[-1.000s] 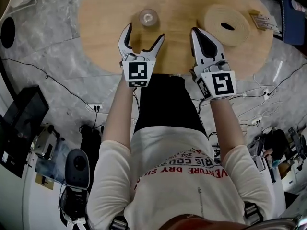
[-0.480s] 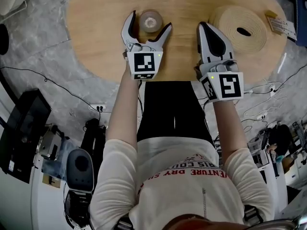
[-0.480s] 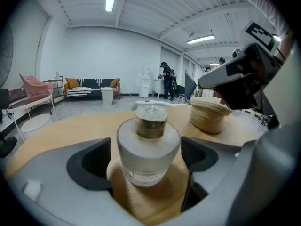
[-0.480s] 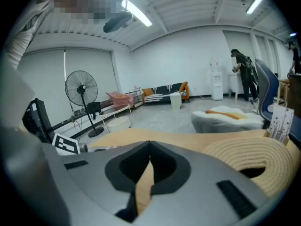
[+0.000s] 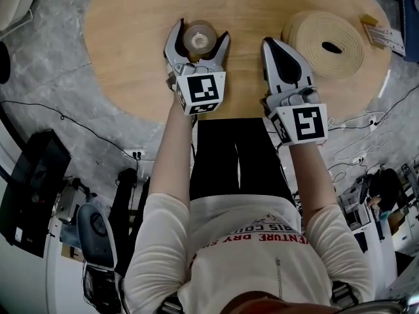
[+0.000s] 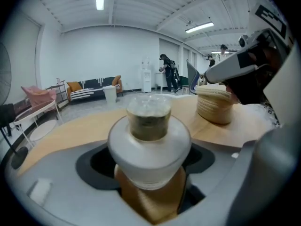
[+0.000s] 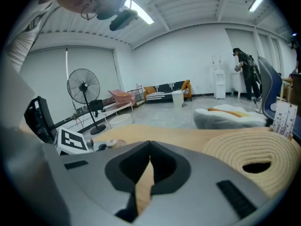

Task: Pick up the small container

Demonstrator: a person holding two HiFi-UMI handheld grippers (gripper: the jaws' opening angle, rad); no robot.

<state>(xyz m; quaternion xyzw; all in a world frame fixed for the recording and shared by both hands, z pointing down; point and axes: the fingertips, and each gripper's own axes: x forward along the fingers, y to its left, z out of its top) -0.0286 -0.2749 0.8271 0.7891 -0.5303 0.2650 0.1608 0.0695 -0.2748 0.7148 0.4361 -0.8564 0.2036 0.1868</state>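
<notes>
The small container is a clear round jar with a frosted lid, standing upright on the oval wooden table. My left gripper reaches round it, one jaw on each side. The jaws are closing, and I see a little gap on either side of the jar. In the left gripper view the container fills the middle, deep between the jaws. My right gripper lies to the right of it over the table, shut with nothing in it. Its jaws meet in the right gripper view.
A coiled woven mat lies at the table's right, just beyond the right gripper, and shows as well in the right gripper view. A printed card sits at the far right edge. Cables cross the floor below the table.
My left gripper has moved forward until the container stands between its jaws; a second ago the jar was ahead of its tips. The right gripper has hardly moved.
</notes>
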